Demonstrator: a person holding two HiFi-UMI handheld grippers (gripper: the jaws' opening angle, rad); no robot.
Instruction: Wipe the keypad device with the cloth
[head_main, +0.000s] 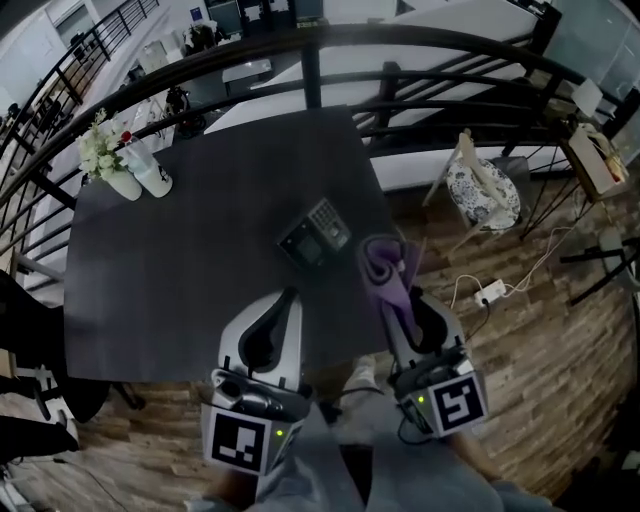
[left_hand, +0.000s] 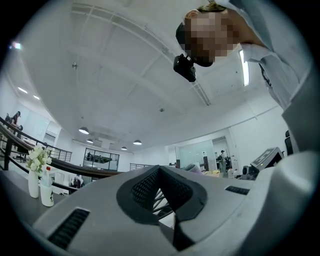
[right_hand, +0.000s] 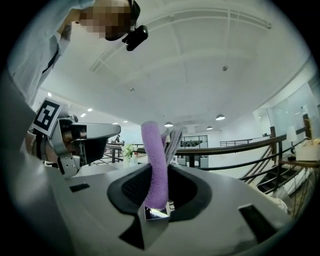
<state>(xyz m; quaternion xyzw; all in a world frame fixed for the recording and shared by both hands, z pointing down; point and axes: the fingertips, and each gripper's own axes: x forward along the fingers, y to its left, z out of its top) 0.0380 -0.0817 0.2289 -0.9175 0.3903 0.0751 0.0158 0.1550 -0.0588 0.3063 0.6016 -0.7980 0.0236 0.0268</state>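
Right hand-held gripper (head_main: 402, 300) clamps purple cloth (head_main: 381, 262); left hand-held gripper (head_main: 289, 297) closed, empty; white vase (head_main: 124, 185) holds flowers (head_main: 98, 150).

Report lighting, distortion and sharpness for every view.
Head view: dim, the fisheye bows the railing, and the keypad device is still legible. Left gripper view: bright ceiling, black vignette corners. Right gripper view: cloth sharp, background curved.

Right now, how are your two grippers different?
The right gripper's jaws pinch a purple cloth; the left gripper's jaws are shut on nothing. The right gripper's marker cube shows a different square pattern from the left gripper's. Both are grey and point toward the keypad device on the dark table.
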